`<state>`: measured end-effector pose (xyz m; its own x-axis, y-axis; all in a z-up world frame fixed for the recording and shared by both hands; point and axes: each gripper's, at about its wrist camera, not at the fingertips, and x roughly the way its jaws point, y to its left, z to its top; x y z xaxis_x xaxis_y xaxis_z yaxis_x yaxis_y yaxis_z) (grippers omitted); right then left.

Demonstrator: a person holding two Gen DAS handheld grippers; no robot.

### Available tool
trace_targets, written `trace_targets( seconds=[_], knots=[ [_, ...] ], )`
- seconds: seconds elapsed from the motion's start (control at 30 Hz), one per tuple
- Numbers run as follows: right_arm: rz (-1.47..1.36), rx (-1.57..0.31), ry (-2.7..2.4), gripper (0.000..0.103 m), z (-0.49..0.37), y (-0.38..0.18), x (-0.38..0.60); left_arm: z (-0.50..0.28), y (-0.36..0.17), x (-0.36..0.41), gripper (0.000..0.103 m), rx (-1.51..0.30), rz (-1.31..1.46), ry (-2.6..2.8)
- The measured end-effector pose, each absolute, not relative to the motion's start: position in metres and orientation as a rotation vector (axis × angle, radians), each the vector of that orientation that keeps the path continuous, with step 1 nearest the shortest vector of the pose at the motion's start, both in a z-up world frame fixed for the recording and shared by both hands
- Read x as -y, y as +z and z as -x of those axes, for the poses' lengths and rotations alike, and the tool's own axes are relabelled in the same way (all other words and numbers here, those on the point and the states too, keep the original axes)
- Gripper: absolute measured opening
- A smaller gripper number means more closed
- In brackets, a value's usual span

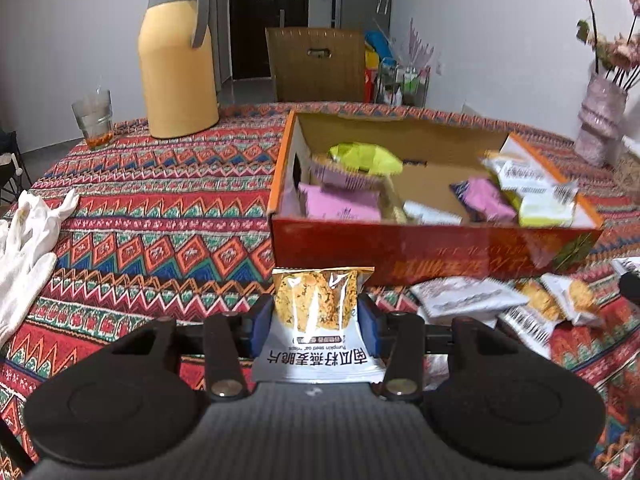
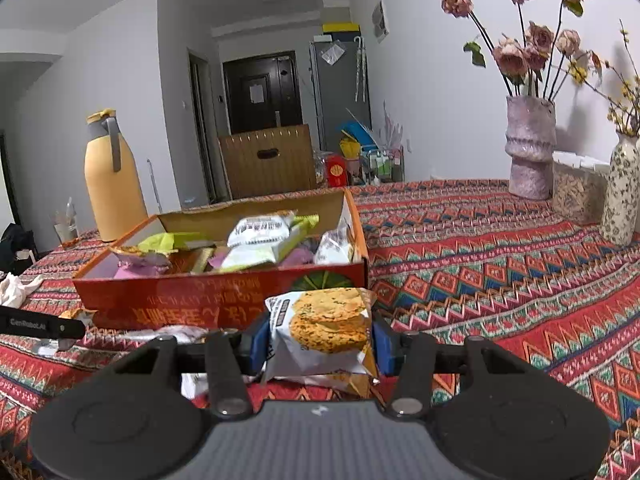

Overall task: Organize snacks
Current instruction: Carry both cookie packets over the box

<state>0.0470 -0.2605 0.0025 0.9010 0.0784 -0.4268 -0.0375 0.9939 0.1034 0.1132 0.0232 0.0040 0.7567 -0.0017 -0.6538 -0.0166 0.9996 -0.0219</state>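
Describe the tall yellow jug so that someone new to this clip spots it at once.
Start from the orange cardboard box of snacks on the patterned tablecloth. Beyond its left end, near the table's far edge, stands the yellow jug. It is the tallest thing there, with a grey collar and handle, next to a small drinking glass.

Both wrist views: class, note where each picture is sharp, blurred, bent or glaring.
Left wrist view: the held oat crisp packet is sharp with glare on its film; the loose packets at right are smeared, and the cardboard box rim bows. Right wrist view: crisper overall; the cookie packet is clear, dark corners show the fisheye edge.
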Motion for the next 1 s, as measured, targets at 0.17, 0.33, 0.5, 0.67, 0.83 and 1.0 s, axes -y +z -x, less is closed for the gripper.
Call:
trace_targets(
  seconds=[0.17,0.33,0.5,0.67,0.83,1.0],
  knots=[
    [-0.086,-0.398,0.073,0.050,-0.055,0.017,0.256,-0.112,0.023,-0.017,0.046,-0.658,0.039,-0.008],
    [-0.076,-0.361,0.092,0.050,-0.070,0.029,0.249,-0.122,0.042,-0.008,0.046,-0.617,0.057,-0.015],
    [-0.068,-0.333,0.117,0.050,-0.087,0.041,0.242,-0.136,0.061,0.004,0.046,-0.578,0.057,-0.019],
    [-0.070,-0.310,0.145,0.050,-0.107,0.052,0.235,-0.154,0.076,0.013,0.046,-0.551,0.067,-0.007],
    [-0.058,-0.282,0.169,0.050,-0.128,0.063,0.226,-0.171,0.086,0.016,0.046,-0.521,0.085,0.026],
    [-0.054,-0.276,0.177,0.050,-0.155,0.067,0.215,-0.187,0.085,0.010,0.046,-0.507,0.111,0.062]
  ],
)
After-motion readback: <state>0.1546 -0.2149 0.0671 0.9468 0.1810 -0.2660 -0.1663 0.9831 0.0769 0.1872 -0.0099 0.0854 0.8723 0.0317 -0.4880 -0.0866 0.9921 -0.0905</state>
